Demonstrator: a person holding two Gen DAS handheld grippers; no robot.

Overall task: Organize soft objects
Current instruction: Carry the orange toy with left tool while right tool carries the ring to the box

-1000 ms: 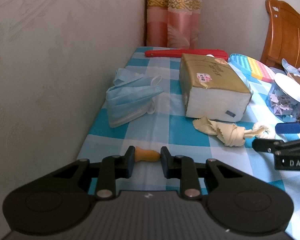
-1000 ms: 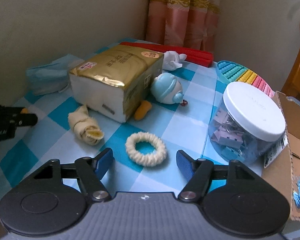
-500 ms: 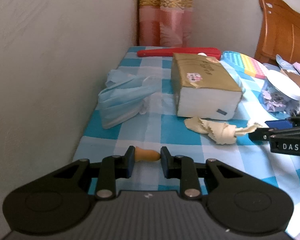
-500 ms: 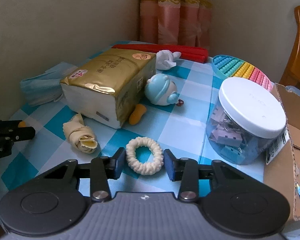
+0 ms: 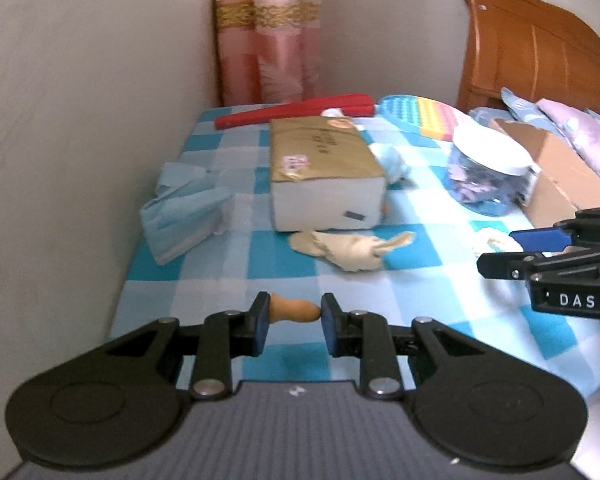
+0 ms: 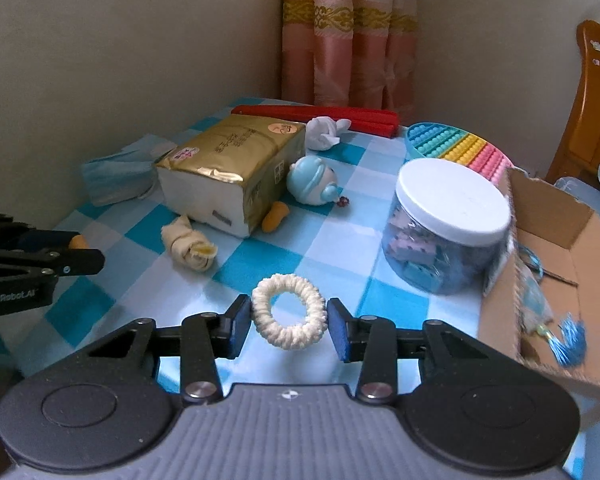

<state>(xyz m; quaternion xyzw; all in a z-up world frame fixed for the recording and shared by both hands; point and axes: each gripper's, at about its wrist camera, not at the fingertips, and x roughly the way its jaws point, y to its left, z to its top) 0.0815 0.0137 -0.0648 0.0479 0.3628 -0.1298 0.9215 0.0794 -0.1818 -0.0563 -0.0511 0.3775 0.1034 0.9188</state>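
My left gripper is shut on a small orange earplug and holds it above the checked tablecloth's near left corner. My right gripper is shut on a cream hair scrunchie, lifted just above the cloth; it shows at the right of the left wrist view. A rolled cream cloth lies in front of the gold tissue pack. A second orange earplug lies beside the pack. Blue face masks lie at the left by the wall.
A clear jar with a white lid stands at the right, beside an open cardboard box. A blue round toy, a white crumpled cloth, a red folder and a rainbow pop mat lie at the back.
My right gripper closed on the scrunchie and raised it a little. My left gripper, still shut on the earplug, has pulled back and turned right.
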